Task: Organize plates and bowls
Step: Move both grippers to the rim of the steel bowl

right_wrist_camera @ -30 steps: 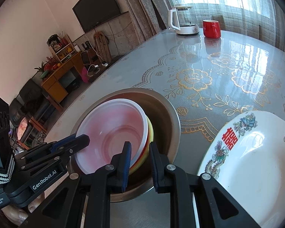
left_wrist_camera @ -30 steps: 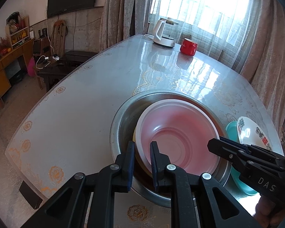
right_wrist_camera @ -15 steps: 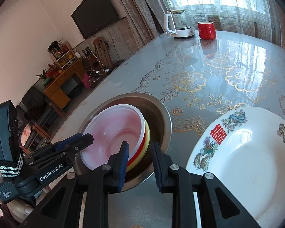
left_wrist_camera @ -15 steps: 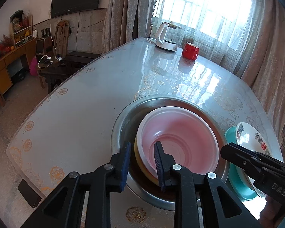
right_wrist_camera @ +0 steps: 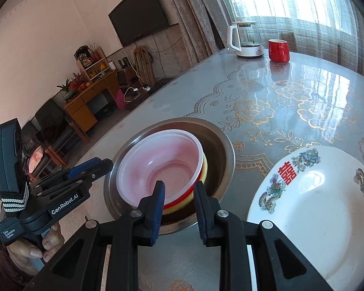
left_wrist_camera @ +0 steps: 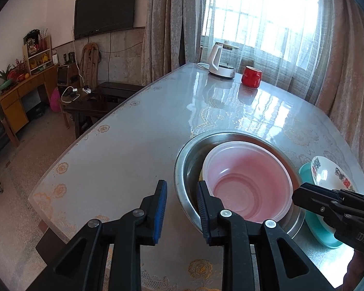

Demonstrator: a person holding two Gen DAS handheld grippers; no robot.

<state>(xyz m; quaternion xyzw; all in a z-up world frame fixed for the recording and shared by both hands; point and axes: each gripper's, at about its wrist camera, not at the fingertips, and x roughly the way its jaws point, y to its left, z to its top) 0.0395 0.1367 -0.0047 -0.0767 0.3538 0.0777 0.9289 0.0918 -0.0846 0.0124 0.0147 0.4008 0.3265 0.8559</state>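
Bowls nest in a steel basin just ahead of both grippers. Left gripper and right gripper stand slightly apart, empty, having just opened. "GenRobot.AI" marks the left; a "囍" plate lies right.

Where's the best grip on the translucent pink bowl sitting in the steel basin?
Probably the thin rim of the pink bowl on its near edge, coming down from above with one jaw inside and one outside. It is nested in other bowls inside the steel basin, so its walls are buried; only the lip stands clear. The right gripper sits nearest that edge.
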